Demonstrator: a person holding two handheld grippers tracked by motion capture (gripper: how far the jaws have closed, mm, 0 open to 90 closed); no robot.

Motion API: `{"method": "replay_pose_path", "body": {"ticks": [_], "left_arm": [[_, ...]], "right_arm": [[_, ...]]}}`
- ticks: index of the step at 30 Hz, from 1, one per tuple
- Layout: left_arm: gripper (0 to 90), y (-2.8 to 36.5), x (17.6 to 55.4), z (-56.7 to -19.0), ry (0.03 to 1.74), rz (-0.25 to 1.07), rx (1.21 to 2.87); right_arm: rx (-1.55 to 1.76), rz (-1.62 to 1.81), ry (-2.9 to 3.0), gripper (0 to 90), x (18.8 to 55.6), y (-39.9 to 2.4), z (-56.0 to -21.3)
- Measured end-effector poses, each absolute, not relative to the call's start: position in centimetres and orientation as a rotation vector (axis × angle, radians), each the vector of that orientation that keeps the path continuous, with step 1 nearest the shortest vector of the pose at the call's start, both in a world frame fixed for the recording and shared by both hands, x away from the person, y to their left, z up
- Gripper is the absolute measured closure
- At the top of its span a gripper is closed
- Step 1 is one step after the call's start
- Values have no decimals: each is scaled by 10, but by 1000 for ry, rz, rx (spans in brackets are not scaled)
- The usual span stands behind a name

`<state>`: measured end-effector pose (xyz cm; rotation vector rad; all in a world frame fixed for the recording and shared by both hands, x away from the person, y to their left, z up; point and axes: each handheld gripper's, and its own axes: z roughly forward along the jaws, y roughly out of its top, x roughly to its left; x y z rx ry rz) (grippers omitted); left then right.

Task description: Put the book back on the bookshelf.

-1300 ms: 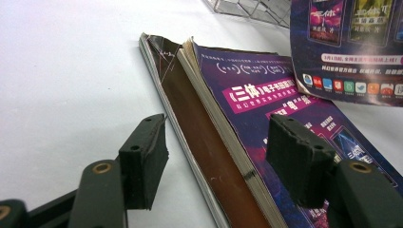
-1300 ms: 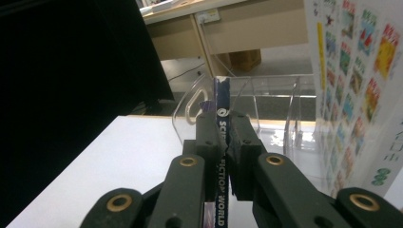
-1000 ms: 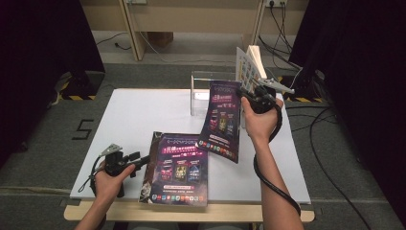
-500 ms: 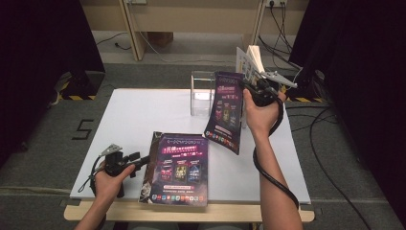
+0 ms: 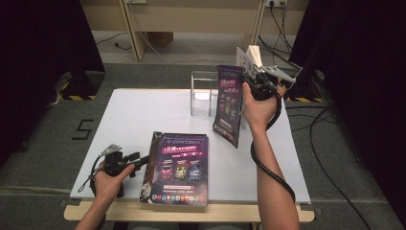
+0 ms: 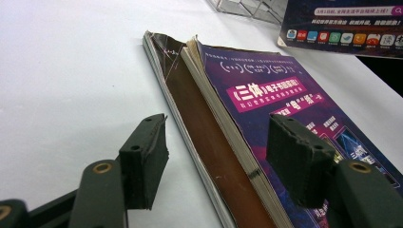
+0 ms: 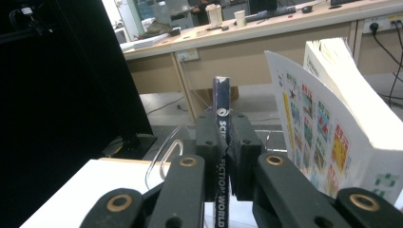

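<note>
- Right claw (image 5: 253,80): clamping spine of a purple mag (image 5: 229,106), jaws pinched nearly together on it; in right gripper view the spine (image 7: 221,156) is standing upright btwn the pads.
- Held mag: hanging clear above tabletop (image 5: 143,115), cover facing the person, lower corner tilting down-left; sitting just beside a clear acrylic stand (image 5: 203,93) at far edge.
- Behind it: a white booklet (image 5: 251,56) w/ colour pics standing upright, near right claw.
- Right hand (image 5: 256,108): raised, forearm reaching up from bottom edge, wrist cocked so claw is pointing away & roughly level; cable looping round forearm.
- Left claw (image 5: 139,160): jaws standing wide, holding nothing; in left gripper view pads (image 6: 145,156) are straddling the spine edge of the mag stack (image 5: 178,167), not pressing.
- Stack: lying flat at near-centre tabletop, top cover purple, a worn brown-edged one under it.
- Left hand (image 5: 111,175): resting low at near-left corner, claw aiming right at stack.
- Step (est.): carrying one mag over to the stand for filing.
- Next (est.): needs mag kept vertical, lowered into stand slot, then release.
</note>
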<state>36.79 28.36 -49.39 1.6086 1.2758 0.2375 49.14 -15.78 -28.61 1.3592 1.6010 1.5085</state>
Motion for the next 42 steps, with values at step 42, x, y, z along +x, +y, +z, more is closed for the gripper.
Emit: {"method": "replay_pose_path", "body": {"ticks": [42], "left_arm": [[384,285,368,-499,1282,237,1616]], "right_arm": [[1338,1497,1456,847,554,-144,-269]]}}
